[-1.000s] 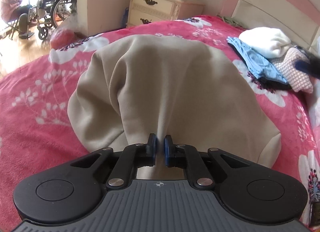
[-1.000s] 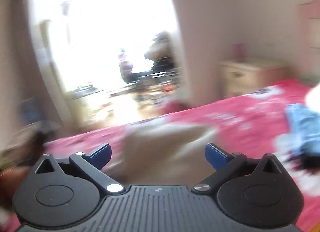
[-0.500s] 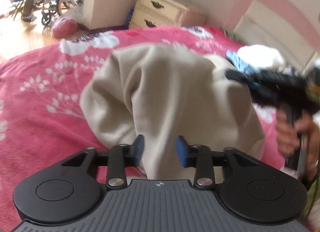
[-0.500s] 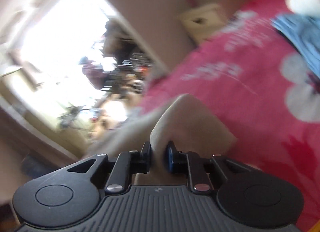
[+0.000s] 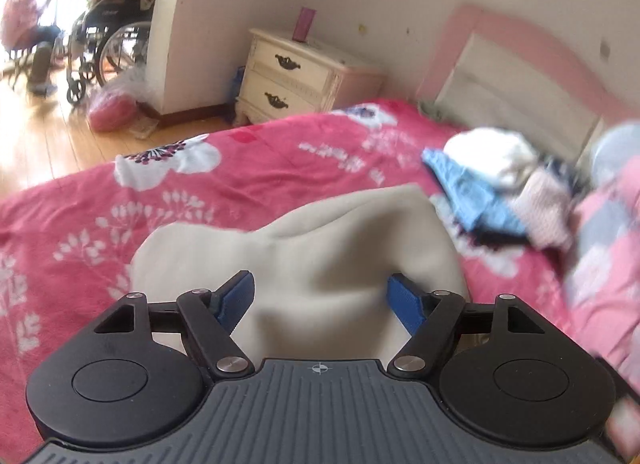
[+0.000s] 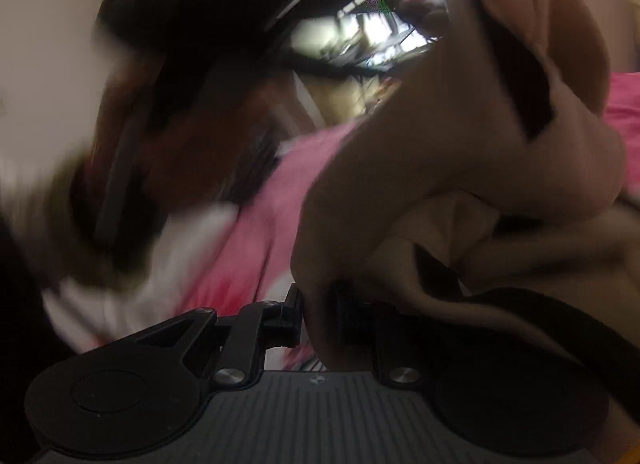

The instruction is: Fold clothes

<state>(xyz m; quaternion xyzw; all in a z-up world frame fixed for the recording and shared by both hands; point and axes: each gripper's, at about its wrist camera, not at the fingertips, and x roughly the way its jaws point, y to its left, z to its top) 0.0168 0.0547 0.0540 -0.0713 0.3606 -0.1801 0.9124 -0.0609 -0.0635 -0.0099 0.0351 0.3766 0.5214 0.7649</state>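
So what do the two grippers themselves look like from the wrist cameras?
Left gripper: black linkage arms with silver pivot screws, blue ribbed pads, a grey ridged body bearing a small crosshair mark. Right gripper: the same black-and-grey build in shadow; its pad colour cannot be told.

Blurred clothes pile (image 5: 520, 192); right view's left side smeared.

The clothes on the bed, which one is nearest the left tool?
The beige garment, spread directly beyond the opening left tool; the blue and white pieces sit farther right near the headboard.

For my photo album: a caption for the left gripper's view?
Left gripper opening over a beige fleece garment on a pink floral bedspread.
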